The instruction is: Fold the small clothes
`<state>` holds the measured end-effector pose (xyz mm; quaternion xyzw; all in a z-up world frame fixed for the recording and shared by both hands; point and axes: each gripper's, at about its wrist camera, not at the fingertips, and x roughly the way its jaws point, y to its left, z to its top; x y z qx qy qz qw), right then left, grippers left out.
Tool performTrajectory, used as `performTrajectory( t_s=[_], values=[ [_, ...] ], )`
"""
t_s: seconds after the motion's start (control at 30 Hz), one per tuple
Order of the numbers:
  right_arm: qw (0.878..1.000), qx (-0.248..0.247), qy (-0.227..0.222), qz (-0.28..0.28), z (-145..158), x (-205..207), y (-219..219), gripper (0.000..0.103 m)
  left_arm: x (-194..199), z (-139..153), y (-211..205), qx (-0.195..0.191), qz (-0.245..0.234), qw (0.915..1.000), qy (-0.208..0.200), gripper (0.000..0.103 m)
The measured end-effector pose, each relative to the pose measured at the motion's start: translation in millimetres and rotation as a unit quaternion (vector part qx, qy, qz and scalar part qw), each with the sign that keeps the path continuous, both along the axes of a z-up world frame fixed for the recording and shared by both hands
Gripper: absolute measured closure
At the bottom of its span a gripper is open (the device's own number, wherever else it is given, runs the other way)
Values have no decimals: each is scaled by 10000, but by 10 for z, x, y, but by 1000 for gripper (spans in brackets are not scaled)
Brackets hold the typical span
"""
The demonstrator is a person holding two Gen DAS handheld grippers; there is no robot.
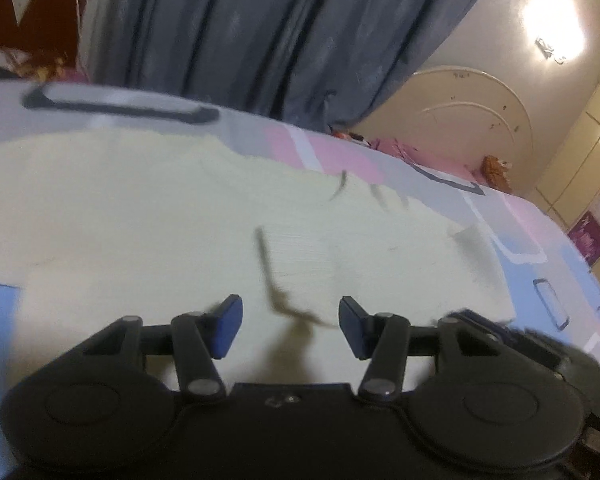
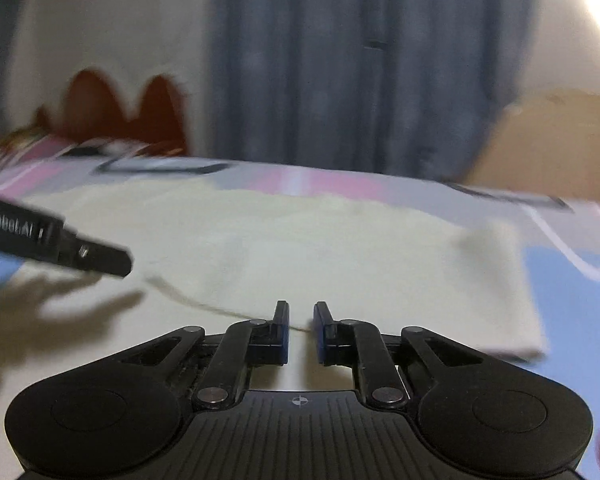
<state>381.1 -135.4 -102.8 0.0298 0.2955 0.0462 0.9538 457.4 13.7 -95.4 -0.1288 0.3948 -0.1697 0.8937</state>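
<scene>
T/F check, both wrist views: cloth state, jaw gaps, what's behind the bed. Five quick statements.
1. The pale cloth lies on the patterned bedsheet. True.
2. The left gripper has its jaws wide apart. True.
3. The right gripper clamps a red sock. False: nothing red there; narrow gap, pale cloth beneath.
4. Blue-grey curtains hang behind the bed. True.
5. The cloth is hanging in the air. False: it rests flat on the bed.
</scene>
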Motion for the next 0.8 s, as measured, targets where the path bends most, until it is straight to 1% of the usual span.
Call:
performTrajectory(
  t_s=[0.07, 0.13, 0.17, 0.2, 0.23, 0.3, 0.37, 0.43, 0.5, 0.53, 0.63, 0.73, 0.8],
  values=[
    [9995, 163, 105, -266, 56, -20, -206, 89, 115, -94, -75, -151, 14, 9996, 243, 52],
    [9982, 319, 215, -465, 108, 12, -368, 89, 184, -148, -129, -200, 44, 9995, 241, 53],
    [9976, 381, 266, -522, 116, -3, -431, 89, 213, -160, -156, -152, 78, 9996, 205, 64],
    [9971, 421, 295, -570, 122, -28, -493, 89, 239, -163, -170, -83, 94, 9998, 159, 101],
    [9968, 450, 319, -578, 152, -67, -525, 89, 261, -163, -158, -44, 133, 9998, 134, 99],
    [9963, 503, 389, -574, 152, -107, -576, 89, 235, -92, -75, -103, 245, 9996, -43, 100],
    [9963, 499, 423, -551, 145, -120, -592, 89, 151, 52, 53, 67, 340, 9987, -382, 100],
    [9961, 525, 445, -558, 91, -46, -540, 89, 71, 138, 234, 255, 472, 9969, -577, 100],
    [9959, 535, 449, -568, 75, -5, -522, 89, -6, 160, 453, 485, 641, 9948, -631, 100],
    [9960, 521, 447, -563, 71, 5, -517, 89, -22, 137, 557, 612, 745, 9935, -597, 100],
    [9959, 529, 417, -597, 72, 23, -523, 89, -34, 69, 709, 630, 898, 9930, -438, 100],
    [9953, 535, 331, -730, 99, 24, -541, 89, -59, 61, 714, 657, 898, 9928, -451, 100],
    [9952, 491, 362, -771, 98, 48, -563, 89, -58, 79, 732, 626, 963, 9921, -505, 100]
  ],
)
